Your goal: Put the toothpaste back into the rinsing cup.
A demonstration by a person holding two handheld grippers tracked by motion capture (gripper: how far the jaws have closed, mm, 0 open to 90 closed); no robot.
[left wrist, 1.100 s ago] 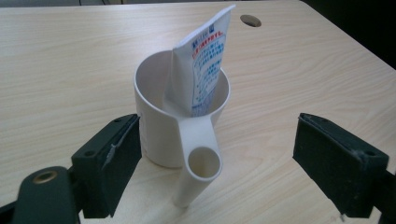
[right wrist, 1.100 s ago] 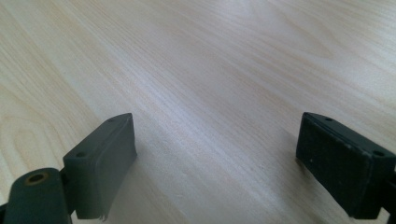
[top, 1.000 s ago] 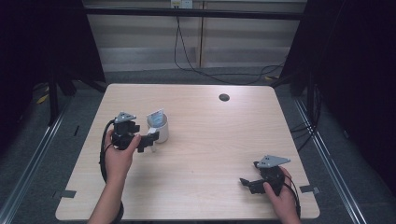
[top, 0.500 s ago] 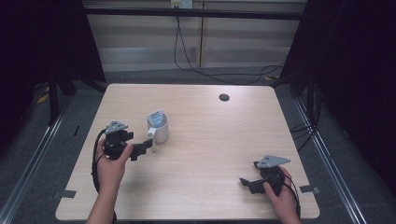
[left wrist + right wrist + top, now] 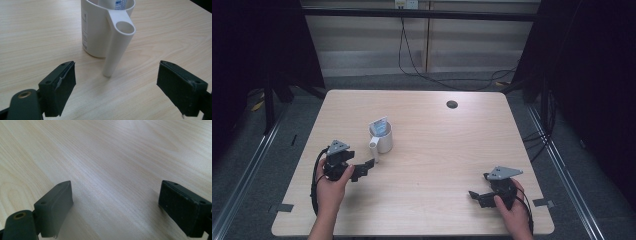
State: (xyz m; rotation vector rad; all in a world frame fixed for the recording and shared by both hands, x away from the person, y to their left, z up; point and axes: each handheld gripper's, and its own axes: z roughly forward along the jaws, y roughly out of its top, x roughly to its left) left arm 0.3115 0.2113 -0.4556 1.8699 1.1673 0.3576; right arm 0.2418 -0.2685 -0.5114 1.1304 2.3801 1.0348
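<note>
since the earlier frame the left tongs (image 5: 362, 170) have drawn back toward the near left, away from the white cup (image 5: 382, 140), and now sit released just short of its handle (image 5: 117, 47). on the wooden surface (image 5: 452, 150) the cup stands upright left of centre, a tube-like item (label unreadable) standing in it. right tongs (image 5: 477, 196) rest released at the near right, nothing between them. risk, as i judge it: a push forward could knock the tall handle and tip the cup.
</note>
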